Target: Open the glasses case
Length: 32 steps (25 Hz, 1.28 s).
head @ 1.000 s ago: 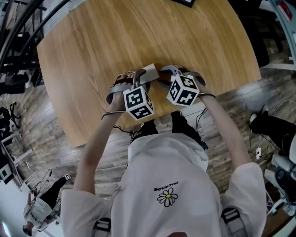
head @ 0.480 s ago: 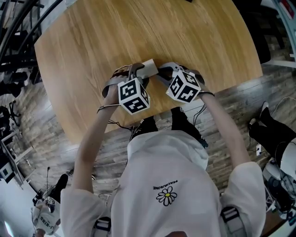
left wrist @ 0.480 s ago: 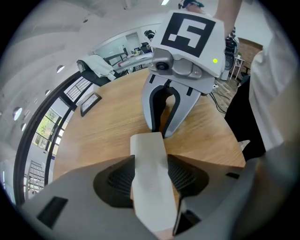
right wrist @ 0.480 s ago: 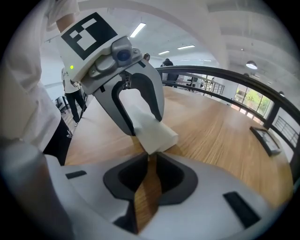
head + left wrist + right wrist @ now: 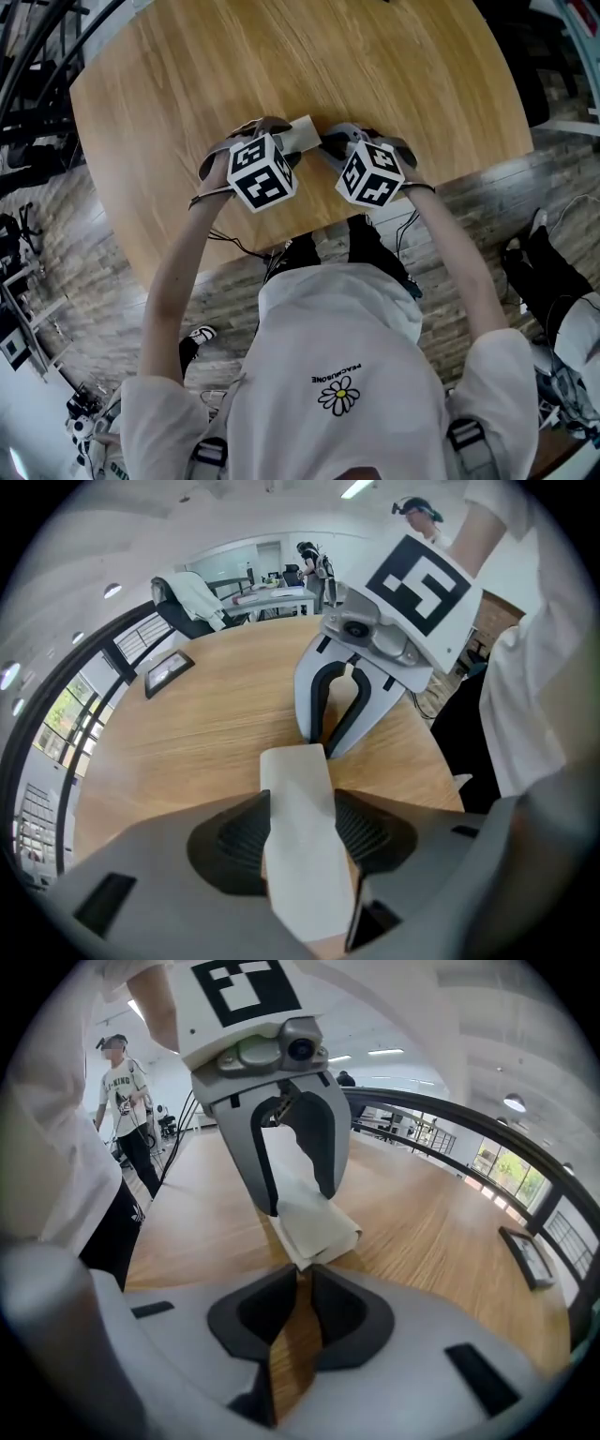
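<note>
– So, starting at the fingers: what do they have hold of?

– In the left gripper view, the left gripper (image 5: 302,829) has its dark ribbed pads (image 5: 230,841) set well apart. They press on the two long sides of the glasses case (image 5: 298,789), a pale, flat, folded case. In the right gripper view, the right gripper (image 5: 302,1283) is closing and its jaws are nearly together. The near corner of the case sits right at their tips, and they look to be pinching that thin edge.

– And where is the case?

– It lies flat on the wooden table (image 5: 187,84). In the head view it is near the table's 6 o'clock edge, just in front of the person and between the two grippers.

– Which way does it point?

– Its long axis runs from gripper to gripper, roughly 9 to 3 o'clock in the head view. In the left gripper view it points away toward 12 o'clock, straight at the right gripper. In the right gripper view its layered end faces the camera.

– What step is this?

– The case is still closed, so I judge that the grip is being set. The left gripper steadies the body while the right takes the flap. The next move probably calls for lifting that pinched edge up and away while the left gripper holds the body down. An edge that thin could slip out.
</note>
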Each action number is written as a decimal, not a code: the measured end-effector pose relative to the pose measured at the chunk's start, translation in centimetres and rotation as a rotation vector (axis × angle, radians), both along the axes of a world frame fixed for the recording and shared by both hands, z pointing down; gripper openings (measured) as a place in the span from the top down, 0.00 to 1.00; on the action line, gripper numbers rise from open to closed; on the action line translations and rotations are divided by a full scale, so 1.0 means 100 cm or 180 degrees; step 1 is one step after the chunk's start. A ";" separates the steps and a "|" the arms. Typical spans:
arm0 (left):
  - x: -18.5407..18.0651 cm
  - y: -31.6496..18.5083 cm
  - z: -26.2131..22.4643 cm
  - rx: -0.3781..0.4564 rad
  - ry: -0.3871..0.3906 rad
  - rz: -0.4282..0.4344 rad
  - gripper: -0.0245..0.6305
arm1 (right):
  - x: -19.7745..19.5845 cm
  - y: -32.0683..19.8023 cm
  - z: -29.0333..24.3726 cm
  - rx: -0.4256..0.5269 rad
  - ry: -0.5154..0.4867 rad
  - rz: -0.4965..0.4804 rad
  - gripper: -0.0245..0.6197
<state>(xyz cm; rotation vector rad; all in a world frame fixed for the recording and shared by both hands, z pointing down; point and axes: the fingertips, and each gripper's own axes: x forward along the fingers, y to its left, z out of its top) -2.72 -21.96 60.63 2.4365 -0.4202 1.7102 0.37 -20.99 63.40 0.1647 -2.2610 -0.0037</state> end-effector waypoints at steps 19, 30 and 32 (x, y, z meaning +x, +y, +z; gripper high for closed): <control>-0.015 -0.044 -0.029 0.0316 -0.0254 0.0153 0.92 | 0.000 0.001 -0.003 0.0236 0.0240 -0.0101 0.89; -0.017 -0.055 -0.052 0.0561 -0.0220 0.0066 0.91 | 0.005 -0.016 -0.024 0.0253 0.0093 0.0255 0.85; -0.013 -0.061 -0.070 0.0667 -0.0125 0.0023 0.91 | 0.006 -0.025 -0.041 0.0346 0.0018 0.0330 0.85</control>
